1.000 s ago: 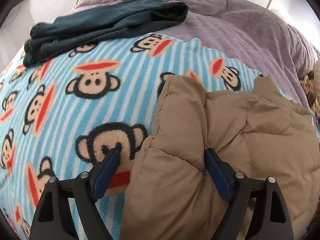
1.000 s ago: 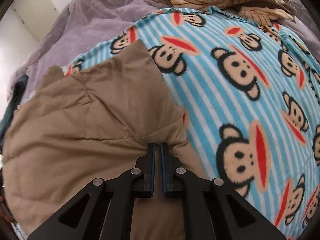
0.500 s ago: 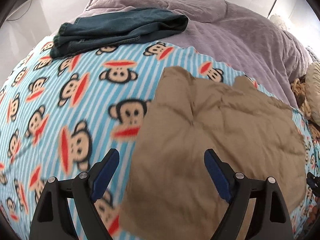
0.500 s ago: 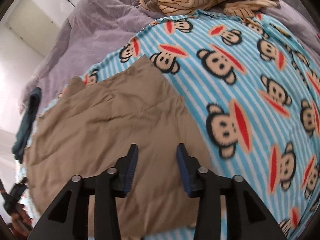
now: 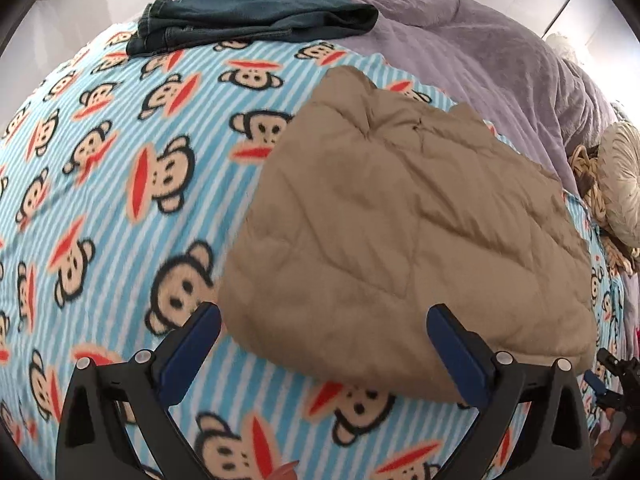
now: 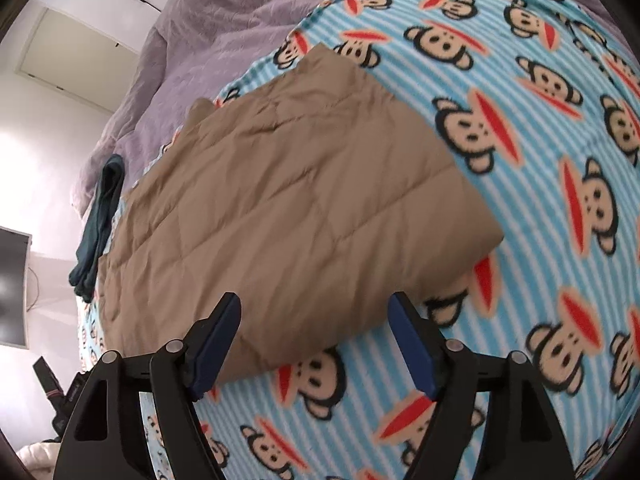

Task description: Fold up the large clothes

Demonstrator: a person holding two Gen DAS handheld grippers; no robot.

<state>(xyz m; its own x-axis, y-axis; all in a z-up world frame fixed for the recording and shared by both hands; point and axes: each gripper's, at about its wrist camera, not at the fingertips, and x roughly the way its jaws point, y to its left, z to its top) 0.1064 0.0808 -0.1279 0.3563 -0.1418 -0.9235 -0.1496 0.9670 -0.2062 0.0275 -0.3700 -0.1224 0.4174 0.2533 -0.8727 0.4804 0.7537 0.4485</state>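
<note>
- While both tools hang above the bed, one folded tan quilted garment (image 5: 400, 220) lies flat at the centre of one blue-striped monkey-print fleece blanket (image 5: 120, 200).
- One folded dark denim garment (image 5: 248, 20) sits at eleven o'clock, well apart from the tan piece.
- One mauve duvet (image 5: 460, 40) fills twelve to two o'clock; one braided beige bundle (image 5: 616, 184) lies at three.
- Left gripper (image 5: 324, 344): jaws opening, spread wide, nothing pinched; the tan near edge shows between them.
- Right gripper (image 6: 316, 340): jaws opening, empty, over the tan near edge.
- Bare blanket lies open at nine and six o'clock.
</note>
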